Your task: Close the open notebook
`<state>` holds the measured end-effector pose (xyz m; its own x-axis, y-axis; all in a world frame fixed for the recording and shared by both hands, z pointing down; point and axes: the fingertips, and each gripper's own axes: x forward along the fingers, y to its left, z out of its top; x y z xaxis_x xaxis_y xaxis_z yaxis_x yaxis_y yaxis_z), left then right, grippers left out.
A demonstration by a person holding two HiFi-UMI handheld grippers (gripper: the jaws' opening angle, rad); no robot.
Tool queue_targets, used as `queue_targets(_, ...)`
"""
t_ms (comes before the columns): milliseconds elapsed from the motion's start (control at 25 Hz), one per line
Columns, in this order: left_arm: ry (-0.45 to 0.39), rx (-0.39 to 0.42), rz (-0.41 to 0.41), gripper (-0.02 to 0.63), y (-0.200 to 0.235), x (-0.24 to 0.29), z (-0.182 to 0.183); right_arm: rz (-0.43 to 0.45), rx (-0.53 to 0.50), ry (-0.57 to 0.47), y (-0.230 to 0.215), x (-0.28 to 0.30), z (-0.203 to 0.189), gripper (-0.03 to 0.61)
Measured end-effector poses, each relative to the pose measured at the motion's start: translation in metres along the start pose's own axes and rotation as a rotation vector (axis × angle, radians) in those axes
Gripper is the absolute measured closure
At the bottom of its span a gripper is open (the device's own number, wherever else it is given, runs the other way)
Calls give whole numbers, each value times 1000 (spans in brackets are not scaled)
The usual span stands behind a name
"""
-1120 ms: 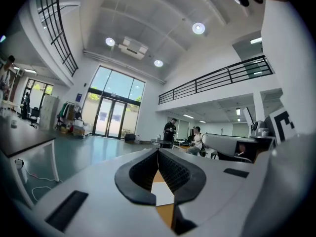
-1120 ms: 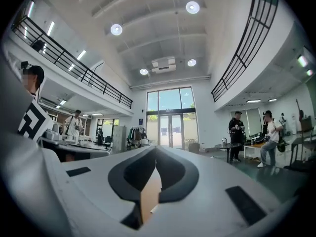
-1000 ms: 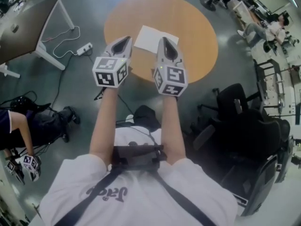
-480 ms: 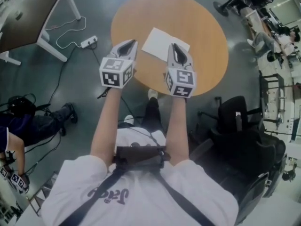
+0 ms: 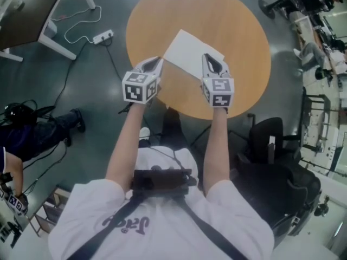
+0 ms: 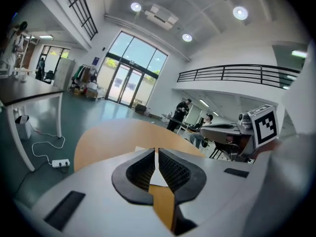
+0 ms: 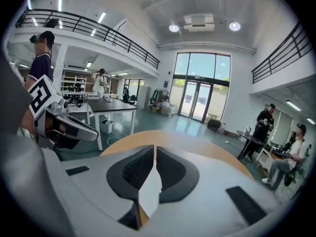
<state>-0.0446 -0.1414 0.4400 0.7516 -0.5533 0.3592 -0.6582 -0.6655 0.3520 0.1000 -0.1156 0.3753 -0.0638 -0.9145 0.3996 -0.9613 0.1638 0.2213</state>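
A white open notebook [image 5: 192, 50] lies flat on the round wooden table [image 5: 241, 31]. My left gripper [image 5: 154, 63] hangs over the table's near edge, just left of the notebook's near corner, with its jaws shut and empty. My right gripper [image 5: 212, 59] hovers over the notebook's near right edge; its jaws have just been closing, their tips now almost meet, and nothing is between them. In the left gripper view the left gripper [image 6: 156, 152] shows a sliver of notebook [image 6: 156, 178] behind its tips. In the right gripper view the white page [image 7: 150, 191] fills the slot below the right gripper [image 7: 154, 149].
A dark desk [image 5: 24, 15] stands at the far left, with a power strip [image 5: 102, 36] and cable on the floor beside it. Black office chairs [image 5: 271, 140] crowd the right side. Another person [image 5: 38, 131] sits on the floor at the left.
Both grippers have moved forward and down towards the table. They now sit over its near edge and the notebook, where before they hung short of it.
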Motion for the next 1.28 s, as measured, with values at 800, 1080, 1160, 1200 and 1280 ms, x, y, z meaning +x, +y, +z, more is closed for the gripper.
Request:
queue_targets(800, 315, -283, 23, 496, 8, 107, -128, 420, -278, 440, -50, 179, -128, 436)
queue_targets(1080, 328, -460, 71, 414, 13, 119, -151, 541, -336, 538, -48, 218, -161, 391)
queue_targets(1160, 330, -500, 68, 380, 12, 123, -156, 564, -345, 557, -49, 227, -164, 390)
queue_targets(1200, 331, -521, 67, 377, 12, 125, -158, 573, -348, 568, -49, 231, -167, 391)
queue_targets(1280, 327, -558, 69, 376, 10, 130, -162, 575, -359, 589, -54, 241, -175, 391)
